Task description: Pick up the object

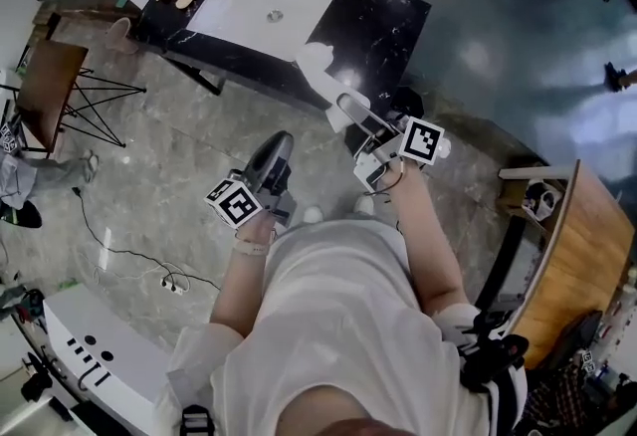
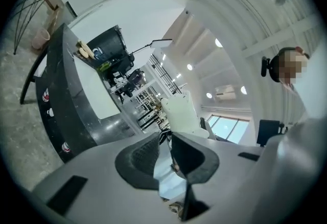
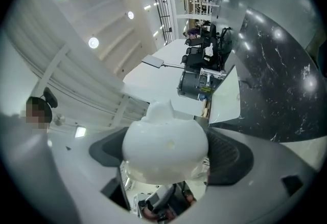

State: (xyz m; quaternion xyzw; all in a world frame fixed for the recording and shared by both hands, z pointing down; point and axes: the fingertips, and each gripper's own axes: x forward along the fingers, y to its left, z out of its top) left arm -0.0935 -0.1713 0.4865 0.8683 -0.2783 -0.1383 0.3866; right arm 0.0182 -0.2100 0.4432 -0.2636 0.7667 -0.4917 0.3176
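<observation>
Presently the white object [image 3: 164, 147] is clamped between the dark pads of the right gripper [image 1: 350, 113]. Its rounded body fills the gap from pad to pad, and a narrower top projects beyond the jaw tips. The hold is taken across the widest part, judged to be for a secure seat against slipping. Nothing is seen beneath the object in the right gripper view. It is carried ahead of the tool, with the black counter [image 1: 390, 18] beyond and to the tool's right, and the white basin [image 1: 261, 11] further out past the tips. Contact with the counter cannot be ruled out from the head view, but the pick is judged largely made.

The left gripper [image 1: 273, 153] is held over the stone floor [image 1: 169, 185], well apart from the object. Its jaws are drawn together to a thin slit with nothing between them. It is judged to be parked aside, one tool being enough for this load.
</observation>
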